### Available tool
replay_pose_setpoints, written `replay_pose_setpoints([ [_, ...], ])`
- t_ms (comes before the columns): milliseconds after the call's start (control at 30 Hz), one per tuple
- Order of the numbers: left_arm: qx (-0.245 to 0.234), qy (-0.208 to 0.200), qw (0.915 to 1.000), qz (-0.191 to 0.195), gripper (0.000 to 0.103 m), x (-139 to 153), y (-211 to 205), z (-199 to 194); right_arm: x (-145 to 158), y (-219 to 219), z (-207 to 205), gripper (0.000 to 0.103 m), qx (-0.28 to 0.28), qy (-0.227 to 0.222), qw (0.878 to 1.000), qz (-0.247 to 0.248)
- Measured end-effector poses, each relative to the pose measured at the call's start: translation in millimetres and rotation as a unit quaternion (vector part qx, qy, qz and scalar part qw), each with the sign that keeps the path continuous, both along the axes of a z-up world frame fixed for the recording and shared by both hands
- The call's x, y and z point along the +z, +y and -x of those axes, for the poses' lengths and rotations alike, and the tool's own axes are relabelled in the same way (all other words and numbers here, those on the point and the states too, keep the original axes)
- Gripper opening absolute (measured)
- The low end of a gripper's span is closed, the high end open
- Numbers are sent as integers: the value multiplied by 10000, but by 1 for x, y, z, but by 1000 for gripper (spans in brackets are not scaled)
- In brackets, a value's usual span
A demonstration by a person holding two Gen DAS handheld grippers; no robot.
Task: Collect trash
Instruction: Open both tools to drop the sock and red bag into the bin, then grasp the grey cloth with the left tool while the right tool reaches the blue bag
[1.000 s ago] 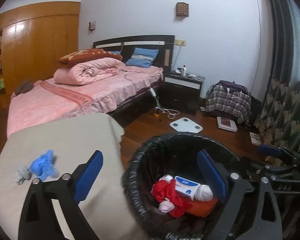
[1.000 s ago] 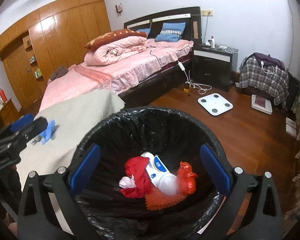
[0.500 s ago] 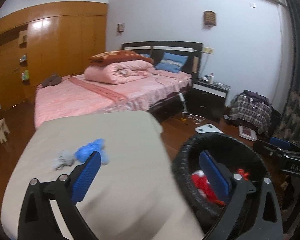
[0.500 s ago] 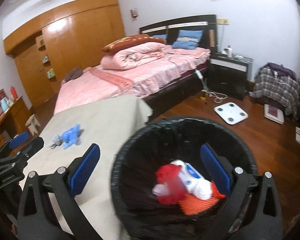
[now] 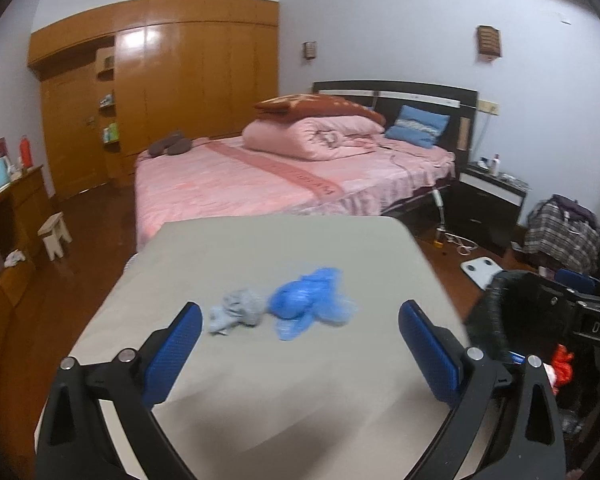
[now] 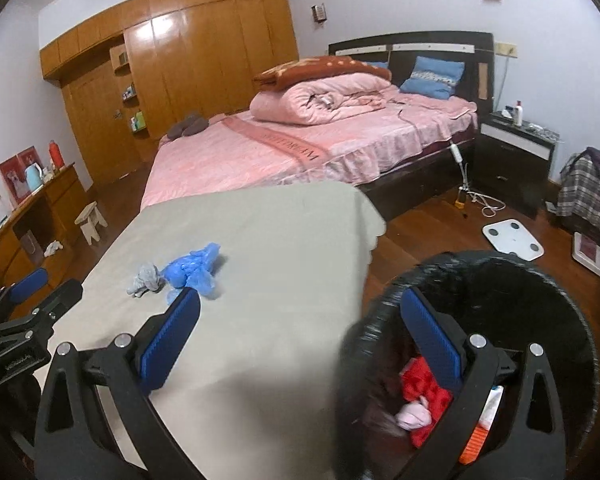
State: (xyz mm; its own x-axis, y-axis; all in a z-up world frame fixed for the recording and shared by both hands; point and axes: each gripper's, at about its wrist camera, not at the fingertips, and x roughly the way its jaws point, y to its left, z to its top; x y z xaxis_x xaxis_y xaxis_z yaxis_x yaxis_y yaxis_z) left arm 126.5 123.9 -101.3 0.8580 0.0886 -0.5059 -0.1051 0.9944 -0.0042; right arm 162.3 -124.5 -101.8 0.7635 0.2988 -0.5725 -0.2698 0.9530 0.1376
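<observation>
Since a second ago we have swung both cameras off the bin and toward the table. Through the left wrist view, our left gripper (image 5: 300,344) hangs over the beige table (image 5: 260,248) with its blue pads spread wide apart and nothing between them. Ahead of it a crumpled blue plastic piece (image 5: 310,308) lies on the cloth, touching a small grey wad (image 5: 236,312) on its left. At the right edge we see the black-lined trash bin (image 5: 496,320), beside the table, with red scraps inside.

Through the right wrist view, our right gripper (image 6: 300,344) is likewise spread wide and empty, straddling the table edge and the bin (image 6: 540,280). Red trash (image 6: 424,390), a pink bit and something orange sit inside. Both scraps on the table lie near the left pad.
</observation>
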Motion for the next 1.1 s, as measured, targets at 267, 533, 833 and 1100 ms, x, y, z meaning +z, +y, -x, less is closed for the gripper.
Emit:
replay_pose_setpoints([
  [267,314,137,9994,-24,97,-24,40,-30,-20,42,-34,98,148,125,9998,79],
  [533,555,462,9974,-37,92,-63,74,-72,-41,72,-71,98,208,310,9992,164],
  [833,557,801,9951,137,89,-93,91,-113,-63,95,-104,98,277,480,9980,319],
  [1100,499,1133,9918,332,88,-112,91,-137,-74,103,-117,98,346,544,9971,396],
])
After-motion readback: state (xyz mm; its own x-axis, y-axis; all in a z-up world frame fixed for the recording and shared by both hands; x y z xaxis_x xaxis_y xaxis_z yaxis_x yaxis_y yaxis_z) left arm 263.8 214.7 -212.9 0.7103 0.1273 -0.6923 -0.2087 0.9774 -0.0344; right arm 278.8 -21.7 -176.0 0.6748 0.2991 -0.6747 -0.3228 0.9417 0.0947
